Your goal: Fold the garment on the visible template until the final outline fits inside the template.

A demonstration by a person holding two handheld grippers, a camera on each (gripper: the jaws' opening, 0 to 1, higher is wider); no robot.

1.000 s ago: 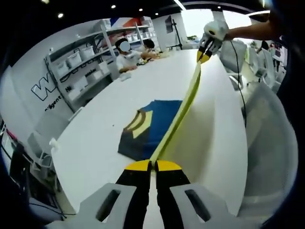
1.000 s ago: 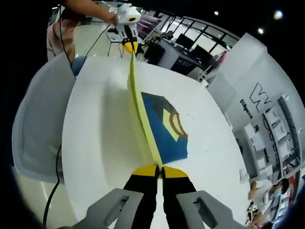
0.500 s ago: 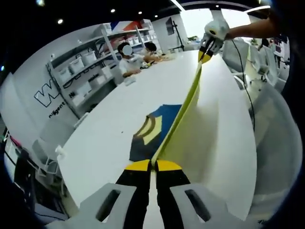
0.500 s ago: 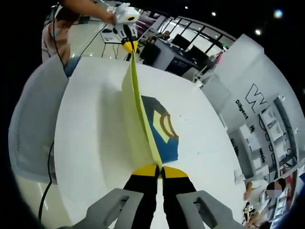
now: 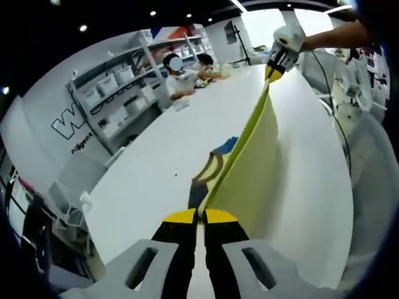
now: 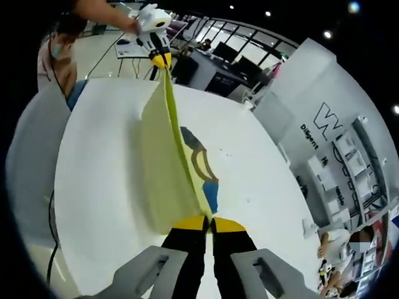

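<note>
both grippers, left gripper (image 5: 199, 215) and right gripper (image 6: 209, 220), pinch the garment (image 5: 252, 162) by its yellow edge, lifting it taut above the white table (image 5: 156, 168) to carry the fold over the blue part.

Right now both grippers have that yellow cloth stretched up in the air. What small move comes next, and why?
Probably carry the lifted edge across and lower it. The left gripper and right gripper hold the yellow garment taut between them, its panel raised over the blue part on the white table, so the fold is unfinished.
</note>
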